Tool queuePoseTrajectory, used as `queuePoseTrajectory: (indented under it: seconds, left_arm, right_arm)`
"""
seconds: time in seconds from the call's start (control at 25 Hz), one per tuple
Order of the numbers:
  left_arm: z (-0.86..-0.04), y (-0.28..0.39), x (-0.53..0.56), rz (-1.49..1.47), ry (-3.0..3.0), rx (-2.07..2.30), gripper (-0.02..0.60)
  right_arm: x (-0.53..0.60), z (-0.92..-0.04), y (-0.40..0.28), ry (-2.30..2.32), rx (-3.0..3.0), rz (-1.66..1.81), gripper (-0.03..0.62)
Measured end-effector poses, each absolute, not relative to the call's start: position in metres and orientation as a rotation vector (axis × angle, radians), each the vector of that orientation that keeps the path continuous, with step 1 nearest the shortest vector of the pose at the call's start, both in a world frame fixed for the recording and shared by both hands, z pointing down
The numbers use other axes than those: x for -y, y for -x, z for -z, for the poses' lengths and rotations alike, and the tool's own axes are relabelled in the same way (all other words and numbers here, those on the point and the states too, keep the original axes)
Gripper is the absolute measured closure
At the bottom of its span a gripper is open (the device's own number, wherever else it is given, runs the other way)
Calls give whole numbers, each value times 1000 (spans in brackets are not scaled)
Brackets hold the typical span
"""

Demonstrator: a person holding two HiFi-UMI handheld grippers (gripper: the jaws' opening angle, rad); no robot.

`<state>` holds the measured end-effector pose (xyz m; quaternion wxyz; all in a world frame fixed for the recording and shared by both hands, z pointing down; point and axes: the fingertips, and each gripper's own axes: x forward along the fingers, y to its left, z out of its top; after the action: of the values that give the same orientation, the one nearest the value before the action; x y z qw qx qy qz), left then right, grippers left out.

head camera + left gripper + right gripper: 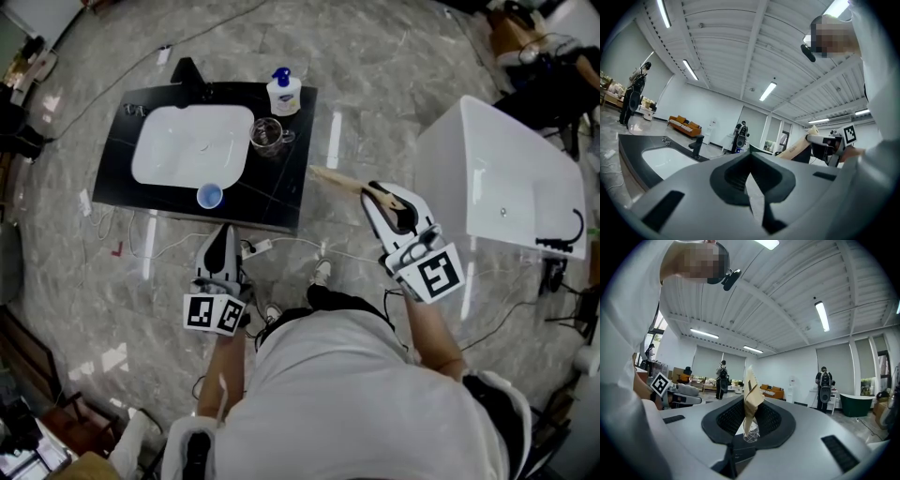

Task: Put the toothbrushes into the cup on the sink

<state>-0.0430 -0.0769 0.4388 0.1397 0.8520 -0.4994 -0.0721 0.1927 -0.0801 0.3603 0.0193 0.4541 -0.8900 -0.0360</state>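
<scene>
My right gripper [377,193] is shut on a toothbrush in a tan paper wrapper [337,180], held in the air to the right of the sink counter. In the right gripper view the wrapper [752,397] stands up between the jaws of that gripper [749,423]. The white sink [159,155] sits in a black counter. A small blue cup [209,196] stands at the sink's near edge, and a clear glass cup [265,134] at its right. My left gripper [222,234] hangs shut and empty just in front of the counter, below the blue cup.
A white soap bottle with a blue pump [283,92] stands behind the glass cup. A black faucet [185,70] rises at the back of the sink. A white bathtub [506,178] stands at the right. Cables and a power strip [262,246] lie on the floor.
</scene>
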Motion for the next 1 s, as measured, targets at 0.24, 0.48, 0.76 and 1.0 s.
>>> queuePoseTrajectory:
  seconds: [0.24, 0.48, 0.76, 1.0]
  left_arm:
    - [-429, 28, 94, 181, -2461, 1500, 578]
    - [-425, 26, 93, 158, -2437, 1563, 580]
    - [-413, 41, 97, 162, -2425, 1626, 580]
    - [-419, 45, 111, 167, -2433, 1582, 578]
  right_arm:
    - [103, -362, -208, -1374, 2821, 85, 519]
    - [116, -363, -210, -1322, 2877, 66, 519]
    - [123, -360, -196, -1268, 2902, 60, 519]
    - [135, -361, -190, -1294, 2866, 62, 519]
